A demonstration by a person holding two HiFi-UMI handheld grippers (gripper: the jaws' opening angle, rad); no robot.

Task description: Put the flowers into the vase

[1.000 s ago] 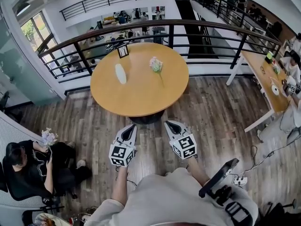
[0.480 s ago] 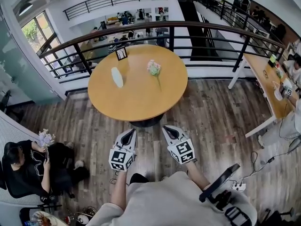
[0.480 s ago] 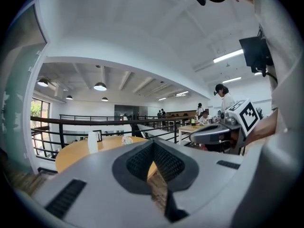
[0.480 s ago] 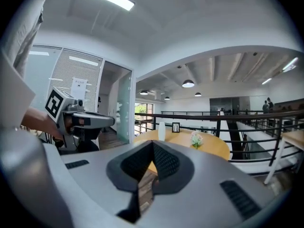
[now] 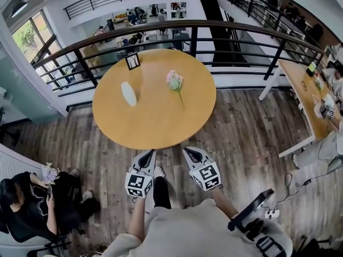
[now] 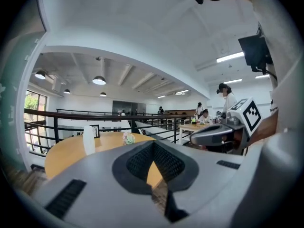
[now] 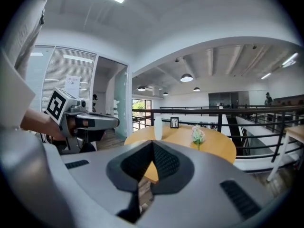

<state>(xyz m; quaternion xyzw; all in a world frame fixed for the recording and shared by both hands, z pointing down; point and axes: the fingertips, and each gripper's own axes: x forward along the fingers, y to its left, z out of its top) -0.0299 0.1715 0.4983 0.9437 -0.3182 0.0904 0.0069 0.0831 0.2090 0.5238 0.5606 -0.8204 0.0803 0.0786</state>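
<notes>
Jaws on left gripper [image 5: 146,155] and right gripper [image 5: 191,154] closed tip to tip, empty, short of the round wooden bench [image 5: 155,125]. Flat mid-bench: small bunch of pale pink flowers on a thin green stem [image 5: 174,81], well apart from the slim white vase [image 5: 128,93] standing to its left. Long axis near-far: blooms toward the dark metal railing [image 5: 193,36], stem end toward us. Probably light, floppy, crushable; pinch the stem, not blooms.

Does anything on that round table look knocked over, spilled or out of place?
Only the flowers: they seem to lie flat on the table, apart from the white vase, which stands upright. The small frame at the far edge stands too. Nothing looks spilled or broken.
</notes>
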